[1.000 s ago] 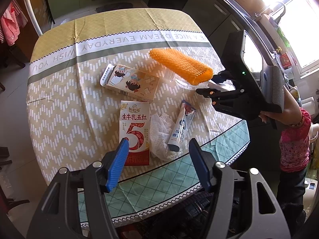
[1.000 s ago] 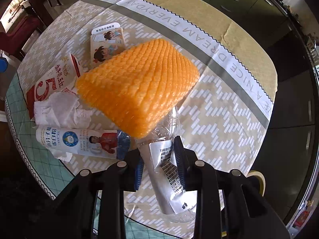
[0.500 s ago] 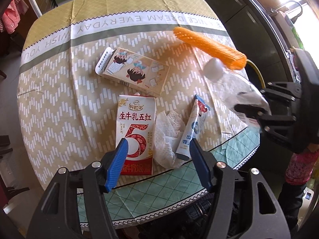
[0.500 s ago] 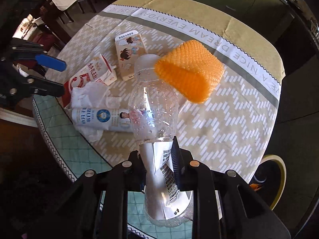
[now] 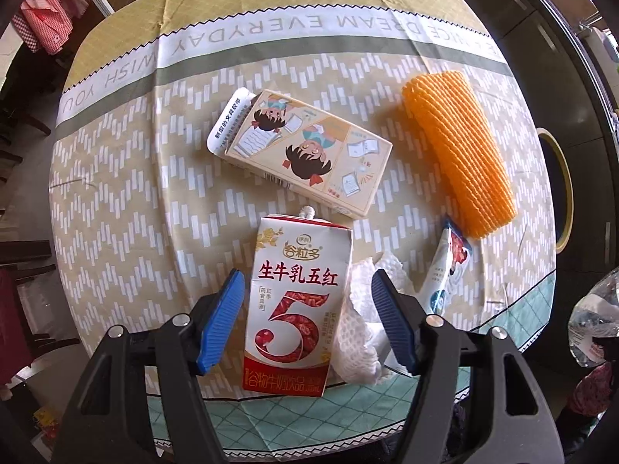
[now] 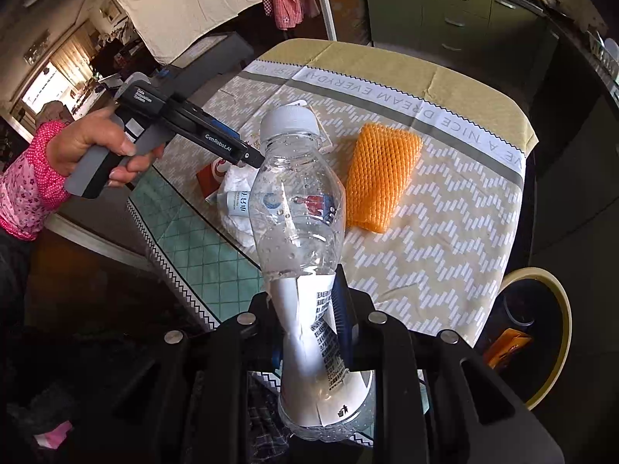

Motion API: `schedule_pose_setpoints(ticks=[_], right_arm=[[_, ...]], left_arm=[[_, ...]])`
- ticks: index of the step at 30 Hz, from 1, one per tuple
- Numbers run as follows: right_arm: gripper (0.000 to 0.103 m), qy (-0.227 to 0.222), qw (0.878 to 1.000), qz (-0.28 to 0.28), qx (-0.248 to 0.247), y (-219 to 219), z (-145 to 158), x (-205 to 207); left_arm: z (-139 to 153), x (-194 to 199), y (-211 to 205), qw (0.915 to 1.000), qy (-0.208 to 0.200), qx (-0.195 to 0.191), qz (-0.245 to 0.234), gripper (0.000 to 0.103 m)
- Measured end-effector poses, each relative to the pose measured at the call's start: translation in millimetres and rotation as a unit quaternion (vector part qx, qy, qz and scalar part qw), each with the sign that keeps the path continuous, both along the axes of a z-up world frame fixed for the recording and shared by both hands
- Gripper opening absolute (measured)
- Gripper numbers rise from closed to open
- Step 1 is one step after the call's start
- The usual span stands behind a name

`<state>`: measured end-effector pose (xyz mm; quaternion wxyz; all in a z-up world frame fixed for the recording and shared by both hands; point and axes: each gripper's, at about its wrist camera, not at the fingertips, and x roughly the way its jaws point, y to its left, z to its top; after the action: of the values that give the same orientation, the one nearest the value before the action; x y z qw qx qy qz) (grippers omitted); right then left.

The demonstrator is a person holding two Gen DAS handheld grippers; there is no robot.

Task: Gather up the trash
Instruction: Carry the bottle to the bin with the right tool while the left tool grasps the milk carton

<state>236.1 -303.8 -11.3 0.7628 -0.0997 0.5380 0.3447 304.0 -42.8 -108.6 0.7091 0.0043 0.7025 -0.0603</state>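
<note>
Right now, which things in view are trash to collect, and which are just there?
Trash: plastic bottle, milk carton, cartoon box, orange foam net, white foam net, tube.
Just there: tablecloth, green cabinets, hanging checked cloth.

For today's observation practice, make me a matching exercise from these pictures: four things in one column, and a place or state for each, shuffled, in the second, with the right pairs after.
Things
1. plastic bottle
2. milk carton
3. orange foam net
4. bin

Places or states
A. lying flat under the left gripper, between its opening jaws, not yet touched
B. beside the table, below its edge
C. squeezed in the right gripper, lifted off the table
D. lying on the tablecloth, near the table's edge by the bin

Pairs: 1-C, 2-A, 3-D, 4-B
</note>
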Motion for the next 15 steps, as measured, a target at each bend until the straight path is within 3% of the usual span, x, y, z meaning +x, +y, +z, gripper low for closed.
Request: schedule_pose_setpoints(ticks=[4,8,15], right_arm=[[0.022,-0.003,0.998,-0.062,0.012,-46.4,2.0,11.3],[0.022,-0.002,0.99,-0.143,0.016,-110.5,-6.0,24.0],[0.022,0.004,0.955,-0.294,-0.04,-211.7,-60.1,57.1]], left_arm=[[-9.8,3.3,-8.6,0.9996,0.002,0.029,-0.006,0.063],[-22.5,12.5,-6.4,0.9995,0.011,0.027,0.007,0.057],[-35.8,23.0,-1.6,0.9996,0.005,0.027,0.01,0.054]])
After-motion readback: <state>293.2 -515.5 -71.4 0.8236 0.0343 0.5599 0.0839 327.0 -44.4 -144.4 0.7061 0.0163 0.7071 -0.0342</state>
